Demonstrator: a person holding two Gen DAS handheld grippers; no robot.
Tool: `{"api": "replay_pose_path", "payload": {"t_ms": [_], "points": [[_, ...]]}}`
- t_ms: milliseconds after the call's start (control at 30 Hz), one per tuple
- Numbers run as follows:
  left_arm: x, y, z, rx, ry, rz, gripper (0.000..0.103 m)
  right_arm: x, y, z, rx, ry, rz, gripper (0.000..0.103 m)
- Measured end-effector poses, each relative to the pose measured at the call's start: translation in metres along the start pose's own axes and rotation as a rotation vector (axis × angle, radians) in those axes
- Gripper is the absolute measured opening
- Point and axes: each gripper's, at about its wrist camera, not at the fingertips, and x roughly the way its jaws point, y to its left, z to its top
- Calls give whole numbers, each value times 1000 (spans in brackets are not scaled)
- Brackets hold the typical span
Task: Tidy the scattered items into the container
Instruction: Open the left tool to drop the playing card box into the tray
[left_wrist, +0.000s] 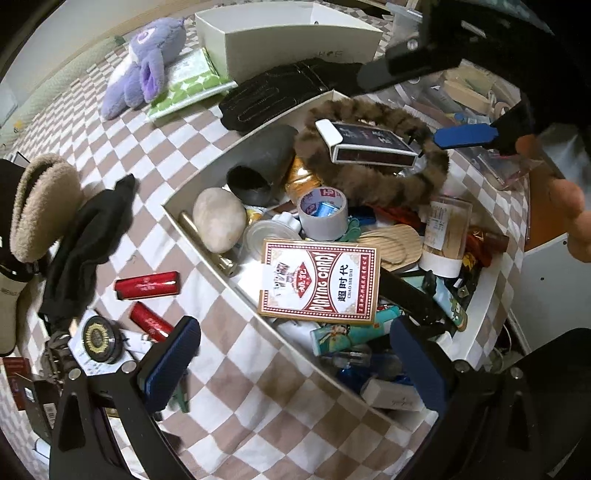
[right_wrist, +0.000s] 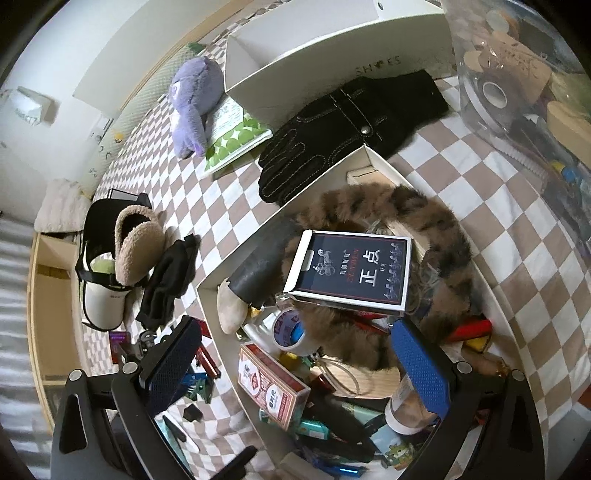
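Checkered desk (left_wrist: 155, 155) — scattered items and one white container (right_wrist: 373, 157), nearly full. Left fingers (left_wrist: 295, 365) spread wide, holding nothing; red playing-card box (left_wrist: 319, 282) ahead between them, inside container. Right fingers (right_wrist: 295, 365) likewise wide — dark card box (right_wrist: 351, 271) ahead atop fur tail (right_wrist: 439, 229). Red tubes (left_wrist: 147, 285) outside, beyond left finger.

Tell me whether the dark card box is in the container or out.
In. The dark card box lies atop the fur piece inside the white container.
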Motion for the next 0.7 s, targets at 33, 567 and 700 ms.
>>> {"api": "replay_pose_path", "payload": {"t_ms": [33,567,700], "points": [[-3,1,0,0,-5,6,103,-1,0,-1,-5,-3,-7,102],[-67,36,-4,-179,-194,133,103,-21,25,-23,-210,-117,-134,102],[-88,57,-8,-286,-266,133,103,-29,31,-31,-241,-175,-126,102]]}}
